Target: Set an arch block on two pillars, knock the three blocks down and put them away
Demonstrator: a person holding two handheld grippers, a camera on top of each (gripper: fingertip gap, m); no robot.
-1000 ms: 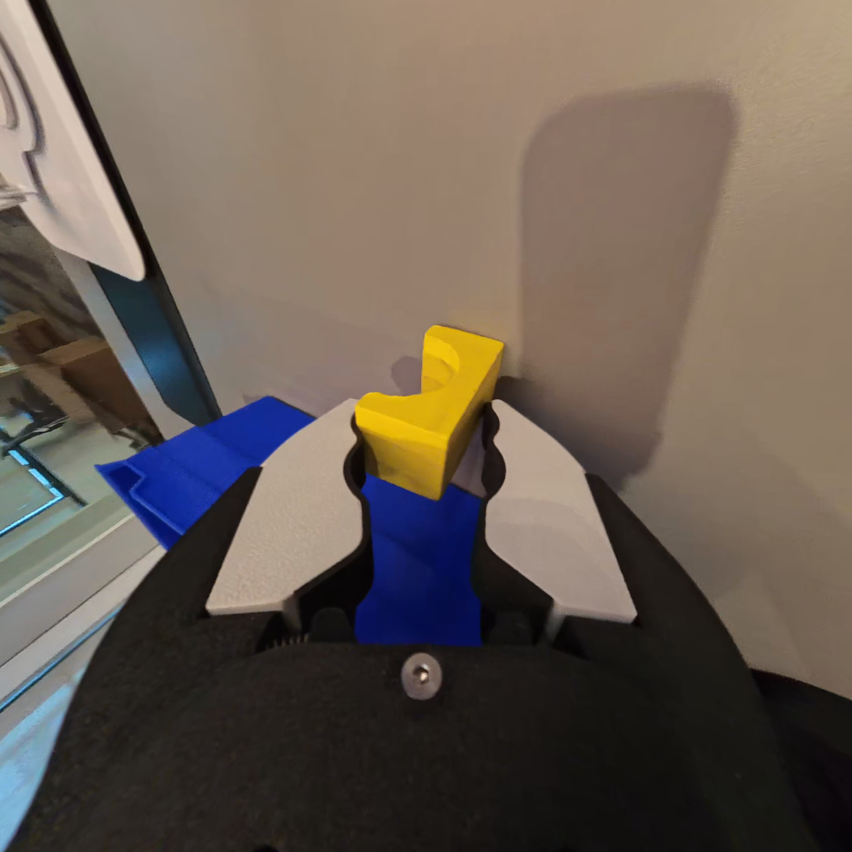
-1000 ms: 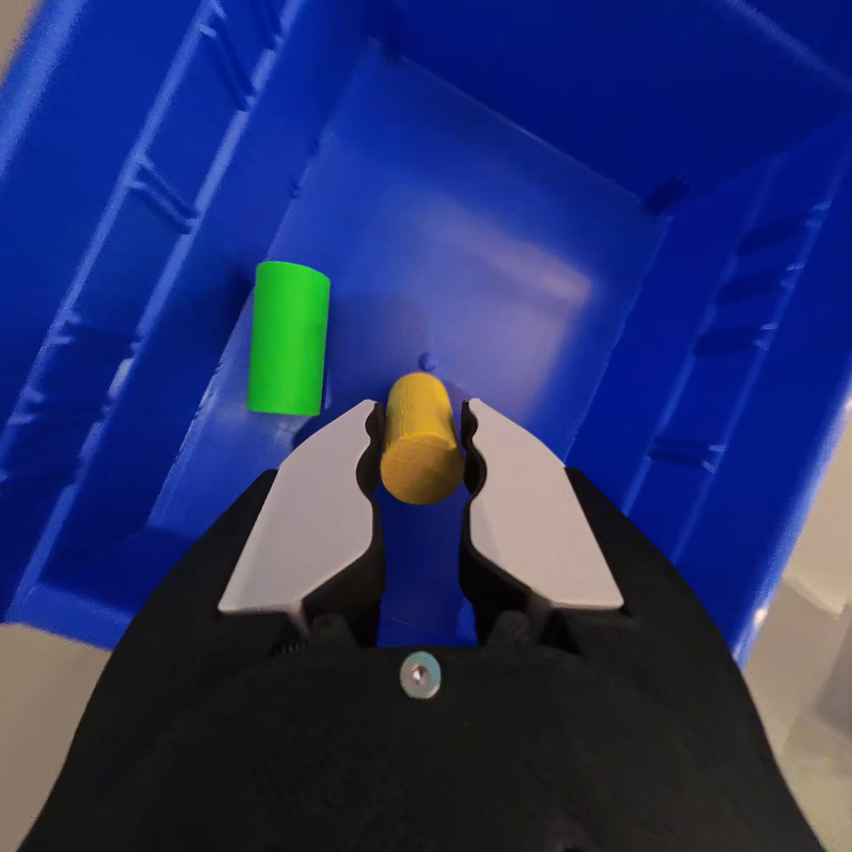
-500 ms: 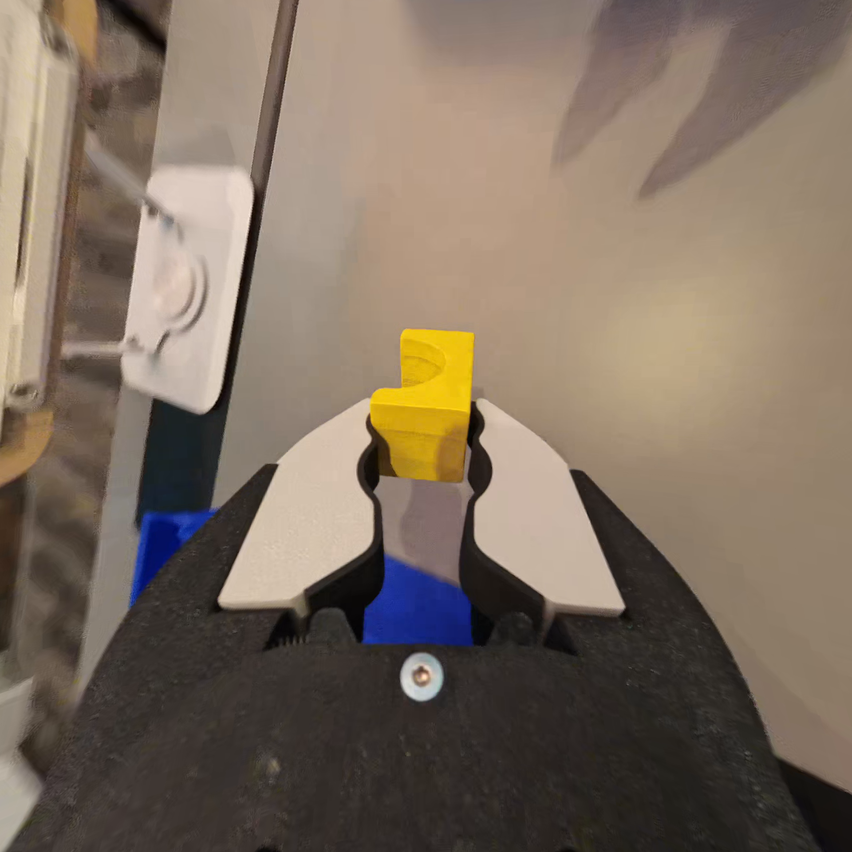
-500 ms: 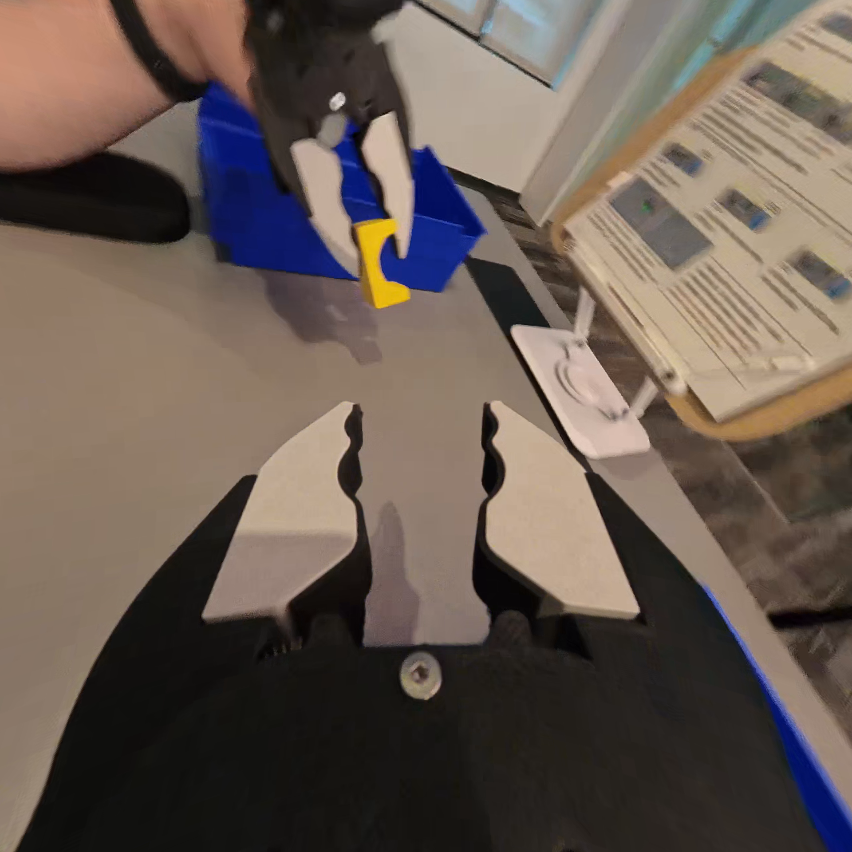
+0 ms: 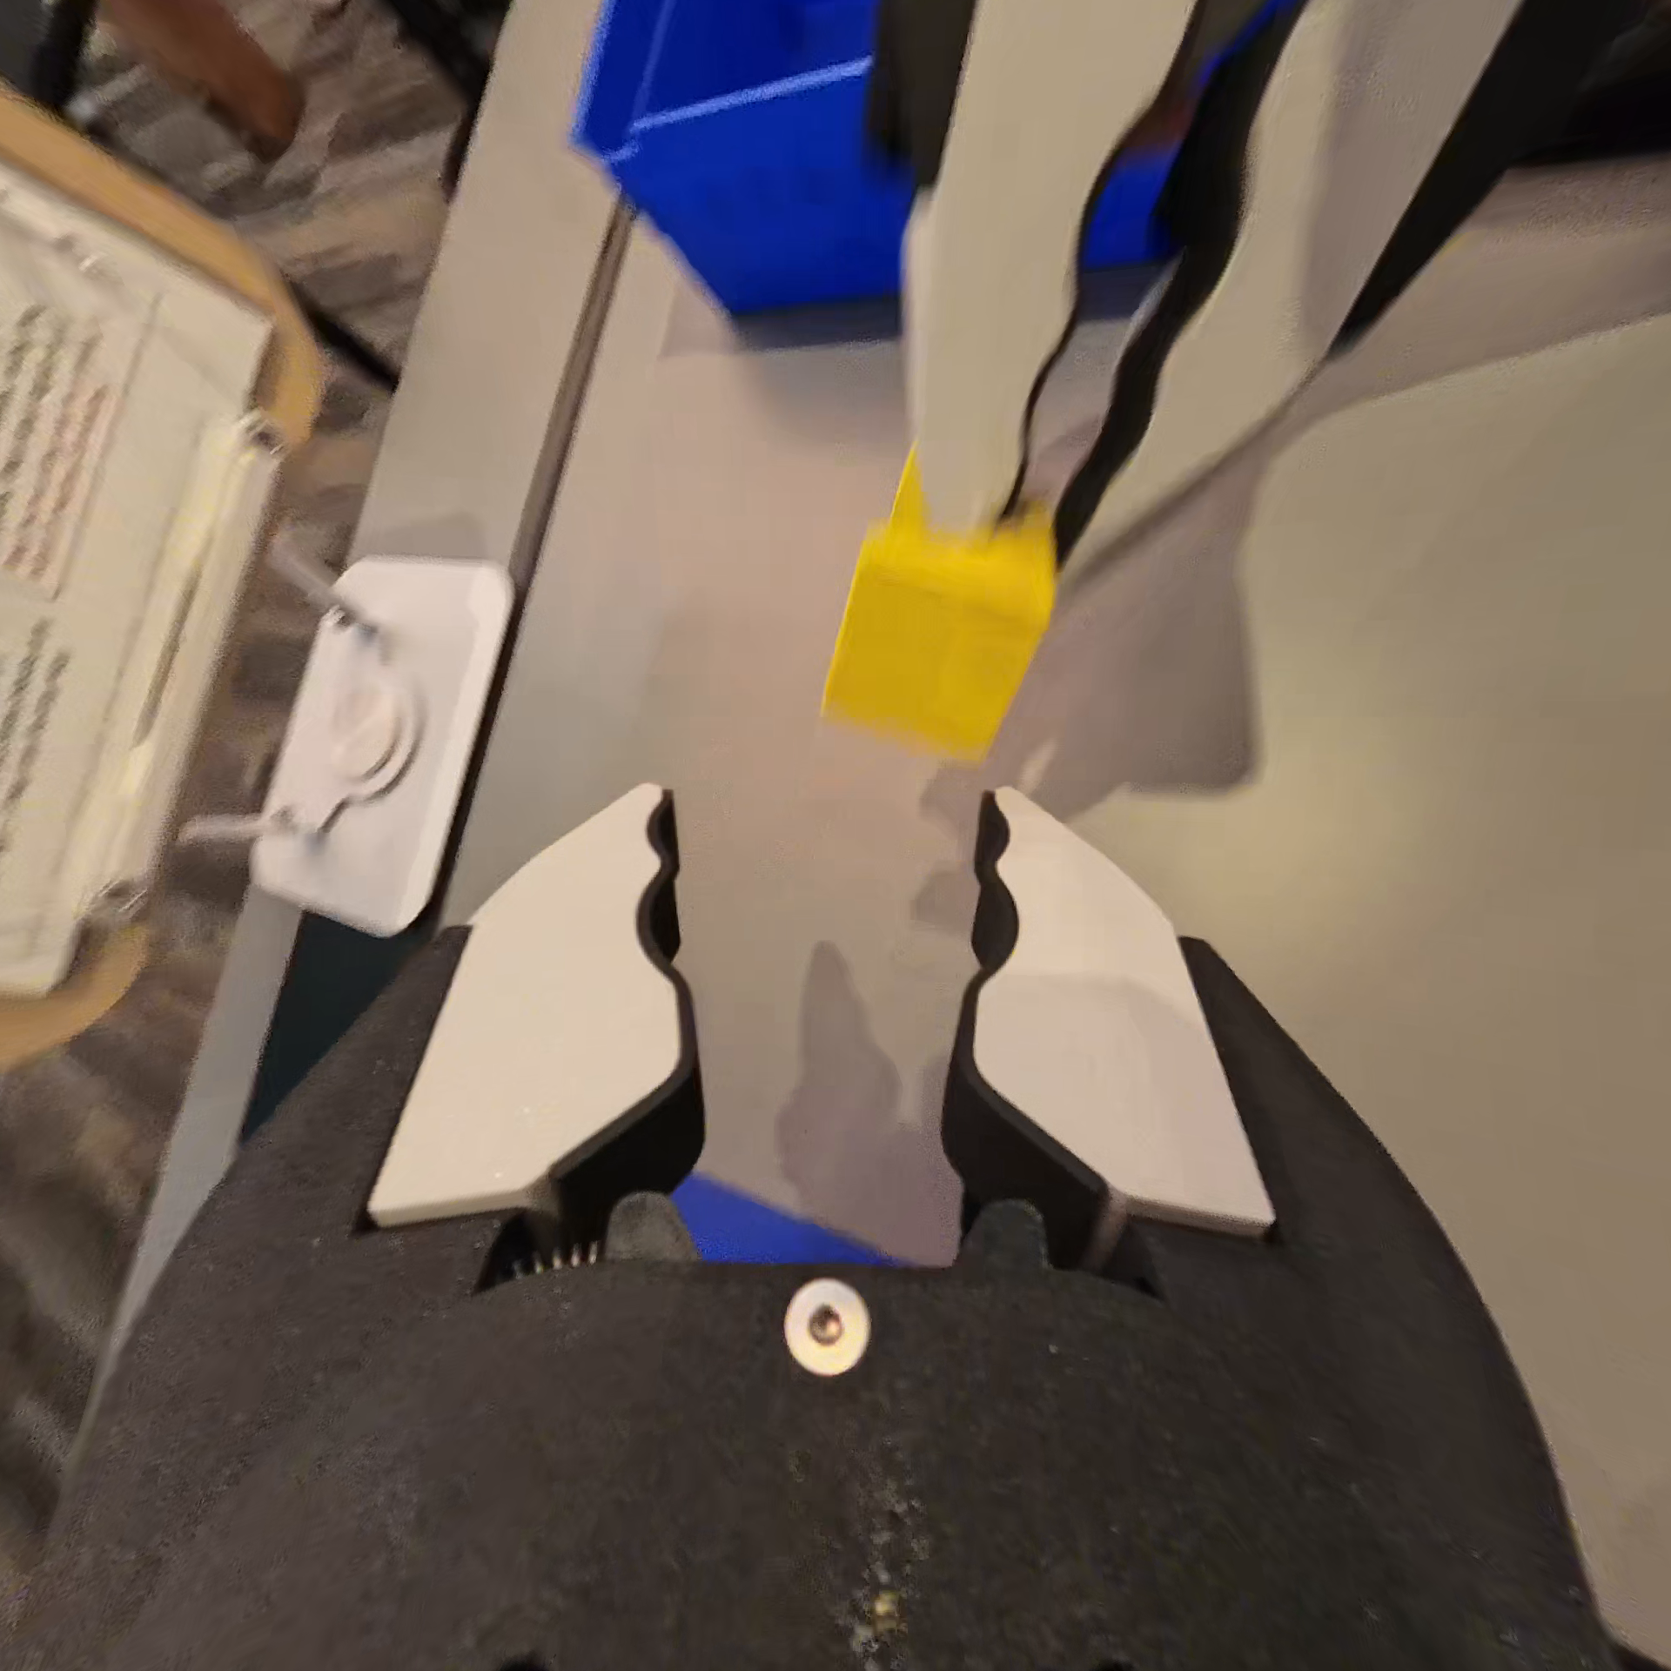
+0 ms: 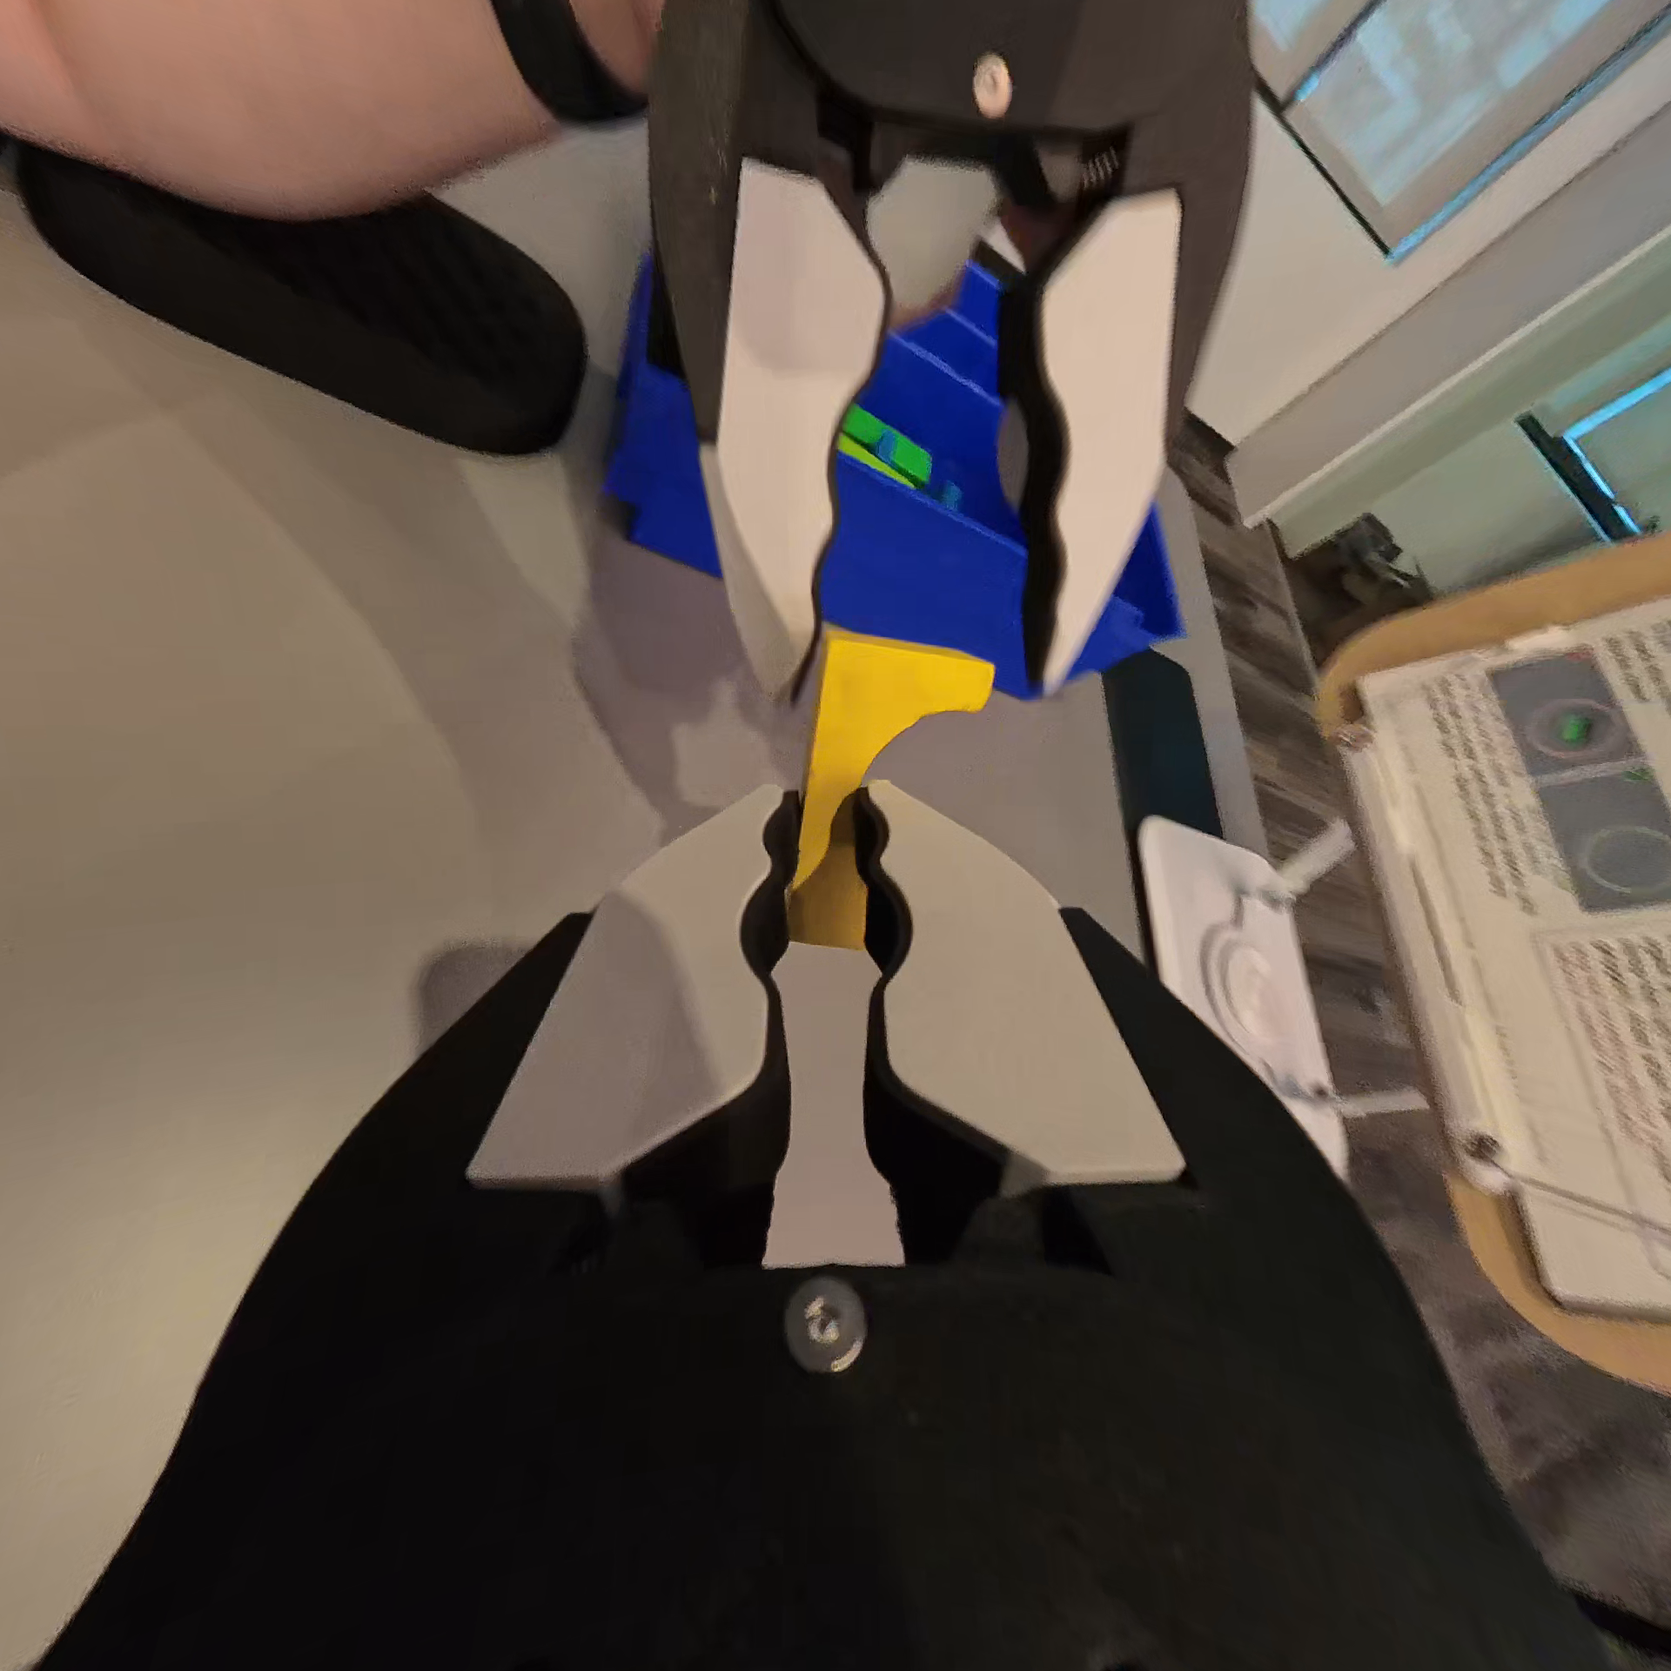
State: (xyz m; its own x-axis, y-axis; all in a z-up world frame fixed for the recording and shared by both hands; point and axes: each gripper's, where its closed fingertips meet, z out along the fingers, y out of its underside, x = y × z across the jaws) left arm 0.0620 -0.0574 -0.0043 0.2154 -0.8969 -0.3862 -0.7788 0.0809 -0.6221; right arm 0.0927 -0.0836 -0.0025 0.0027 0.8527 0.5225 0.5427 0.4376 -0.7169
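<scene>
Right claw [image 6: 825, 805] is pinching one leg of the yellow arch-shaped block [image 6: 863, 723], held above the grey bench [image 6: 271, 723]. Left claw [image 5: 825, 809] is spread and empty; in the right wrist view it hangs over the block, its left finger [image 6: 787, 434] touching the block's upper end. A blue plastic bin [image 6: 931, 561] stands on the bench beyond the block, with green pieces [image 6: 882, 452] inside. A white plate-like stand base [image 5: 380, 750] lies at the bench edge, beside the block.

Beyond the left gripper [image 5: 827, 805], the arch block [image 5: 936, 646] is motion-blurred, its top hidden by the right gripper [image 5: 1040, 506].
</scene>
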